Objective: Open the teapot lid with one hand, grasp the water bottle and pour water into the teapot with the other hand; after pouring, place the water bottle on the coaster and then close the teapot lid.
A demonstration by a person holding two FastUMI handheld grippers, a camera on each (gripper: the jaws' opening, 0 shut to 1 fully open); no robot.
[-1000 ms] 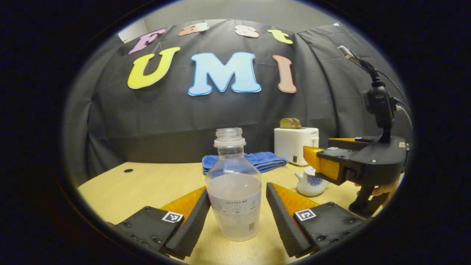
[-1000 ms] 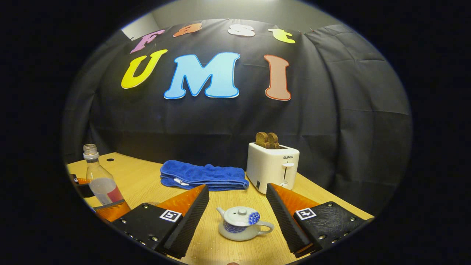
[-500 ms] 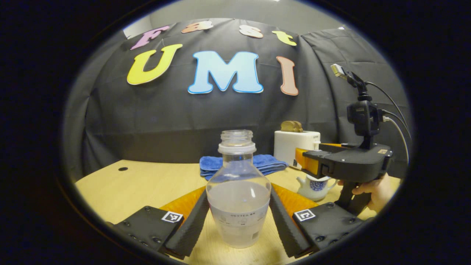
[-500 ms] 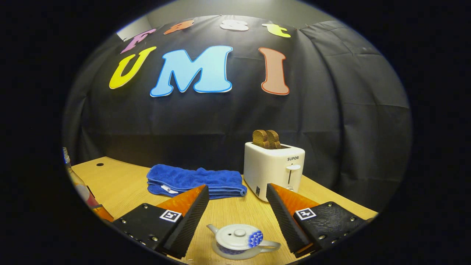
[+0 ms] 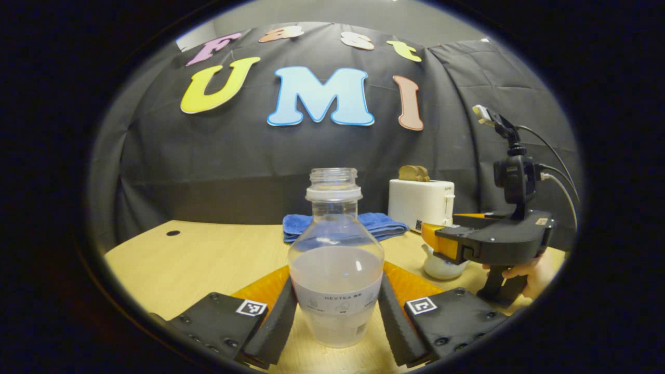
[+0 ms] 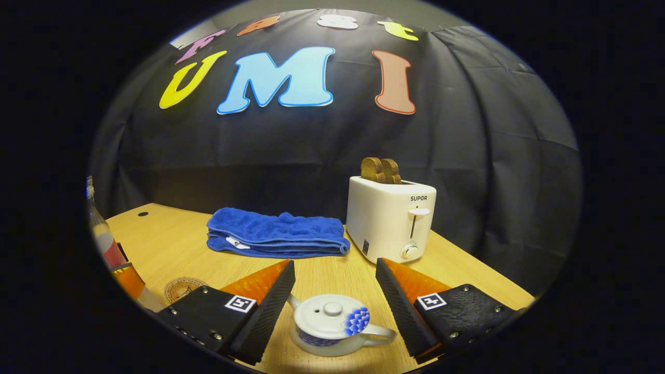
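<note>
Since one second ago, the left gripper [image 5: 335,332] has closed from a wide gap until both fingers press the flanks of the water bottle [image 5: 335,259]. Over the same interval the right gripper [image 6: 335,311] has advanced on the teapot [image 6: 332,324].

Left gripper view: the bottle stands upright on the worktop [image 5: 208,254], uncapped and part full, at 6 o'clock in the view. At 3 o'clock the right gripper [image 5: 441,244] hangs over the teapot [image 5: 441,267], a hand [image 5: 535,270] on its handle. The toaster [image 5: 422,203] and blue towel [image 5: 382,224] lie behind.

Right gripper view: the jaws stand wide apart, holding nothing. The teapot sits between them, lid [image 6: 330,314] on, spout just beside the left finger [image 6: 267,306]; contact cannot be confirmed. A round coaster [image 6: 182,288] lies at 8 o'clock. At 9 o'clock, the bottle [image 6: 101,239] appears at the edge. The towel [image 6: 275,239] lies at 11 o'clock and the toaster [image 6: 389,221], with two slices of toast [image 6: 381,170], at 1 o'clock.
</note>
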